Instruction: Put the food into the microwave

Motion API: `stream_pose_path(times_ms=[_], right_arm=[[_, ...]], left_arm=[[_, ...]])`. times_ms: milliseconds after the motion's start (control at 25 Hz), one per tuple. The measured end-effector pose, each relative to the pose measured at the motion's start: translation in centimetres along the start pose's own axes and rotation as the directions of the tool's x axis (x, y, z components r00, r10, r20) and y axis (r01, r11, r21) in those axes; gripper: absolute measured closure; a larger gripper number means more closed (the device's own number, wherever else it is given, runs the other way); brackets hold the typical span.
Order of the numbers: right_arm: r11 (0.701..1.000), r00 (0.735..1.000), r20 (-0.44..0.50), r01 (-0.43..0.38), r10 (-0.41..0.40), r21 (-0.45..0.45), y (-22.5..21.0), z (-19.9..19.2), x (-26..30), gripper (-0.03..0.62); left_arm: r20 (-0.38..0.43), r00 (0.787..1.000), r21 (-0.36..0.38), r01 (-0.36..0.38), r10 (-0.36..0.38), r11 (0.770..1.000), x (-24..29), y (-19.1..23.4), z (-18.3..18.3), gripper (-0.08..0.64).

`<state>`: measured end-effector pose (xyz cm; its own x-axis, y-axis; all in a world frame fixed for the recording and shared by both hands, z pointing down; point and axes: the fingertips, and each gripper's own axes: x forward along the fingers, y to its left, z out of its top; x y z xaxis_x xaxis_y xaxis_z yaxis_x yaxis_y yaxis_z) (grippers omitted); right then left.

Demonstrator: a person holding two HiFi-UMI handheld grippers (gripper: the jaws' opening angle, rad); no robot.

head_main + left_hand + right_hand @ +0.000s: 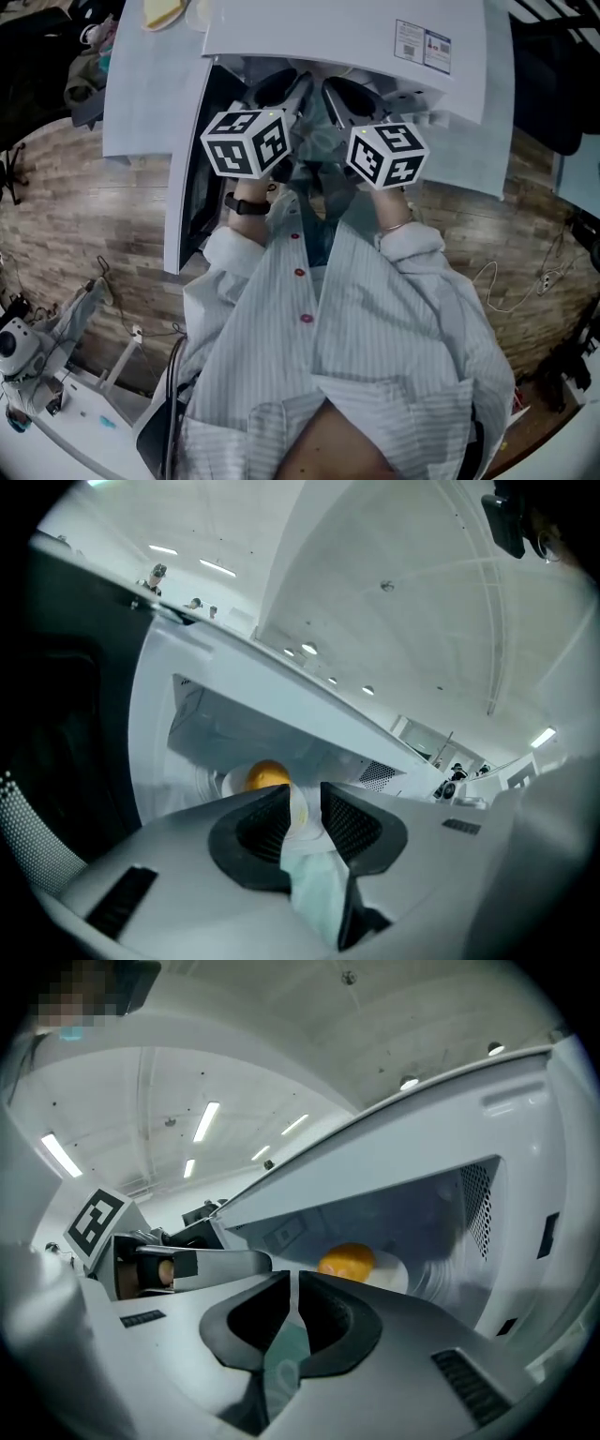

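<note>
Left gripper view: the left hand-held gripper [305, 808] has its two dark, ribbed jaws standing apart with nothing gripped; through the gap shows part of a white plate [298, 810]. The food [267, 774], a rounded, smooth yellow-orange lump, sits on that plate inside the white microwave [281, 714]; its lower half is cut off by the left jaw. The dark door [75, 724] hangs open at the left edge. Right gripper view: the right hand-held gripper [292, 1283] has its jaws drawn almost together, with only a thin slit between them, and holds nothing. Beyond it the food [345, 1262] lies on the glossy round plate [392, 1274] in the cavity, beside a perforated side wall [478, 1204]. Head view: both grippers' checkered marker cubes [246, 142] point at the open cavity; the jaw tips and the food are hidden under the microwave's flat top [347, 37]. What kind of food it is cannot be made out.
</note>
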<state>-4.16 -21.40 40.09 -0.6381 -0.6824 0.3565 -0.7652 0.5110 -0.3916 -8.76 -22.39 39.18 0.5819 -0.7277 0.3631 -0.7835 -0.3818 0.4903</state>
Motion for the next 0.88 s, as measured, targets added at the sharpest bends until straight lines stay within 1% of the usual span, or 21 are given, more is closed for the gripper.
stream_pose_path(times_ms=[200, 320, 440, 600, 720, 880], right_arm=[[0.998, 0.999, -0.008, -0.054, 0.054, 0.009, 0.9, 1.1, -1.0, 0.546], [0.996, 0.996, -0.005, -0.092, 0.092, 0.006, 1.5, 2.0, -1.9, 0.548], [0.992, 0.993, 0.0, -0.119, 0.119, -0.039, 2.1, 3.0, -2.6, 0.549], [0.986, 0.988, 0.022, -0.154, 0.156, -0.058, 2.7, 4.5, -3.8, 0.552], [0.983, 0.983, 0.047, -0.174, 0.177, -0.064, 2.9, 5.9, -4.9, 0.554], [0.976, 0.975, 0.071, -0.203, 0.208, -0.076, 3.7, 7.4, -6.0, 0.555]], left_arm=[[0.024, 0.999, 0.022, 0.02, -0.021, 1.0, -1.2, -2.6, 1.2, 0.485], [0.055, 0.997, -0.004, 0.062, -0.062, 0.998, -1.7, -4.2, 1.9, 0.502], [0.084, 0.992, -0.018, 0.095, -0.093, 0.995, -2.2, -5.4, 2.5, 0.517], [0.108, 0.988, 0.001, 0.109, -0.109, 0.994, -2.7, -6.8, 3.1, 0.531], [0.125, 0.985, 0.033, 0.113, -0.116, 0.993, -3.2, -8.1, 3.9, 0.548], [0.14, 0.982, 0.059, 0.121, -0.128, 0.991, -4.1, -9.3, 4.4, 0.551]])
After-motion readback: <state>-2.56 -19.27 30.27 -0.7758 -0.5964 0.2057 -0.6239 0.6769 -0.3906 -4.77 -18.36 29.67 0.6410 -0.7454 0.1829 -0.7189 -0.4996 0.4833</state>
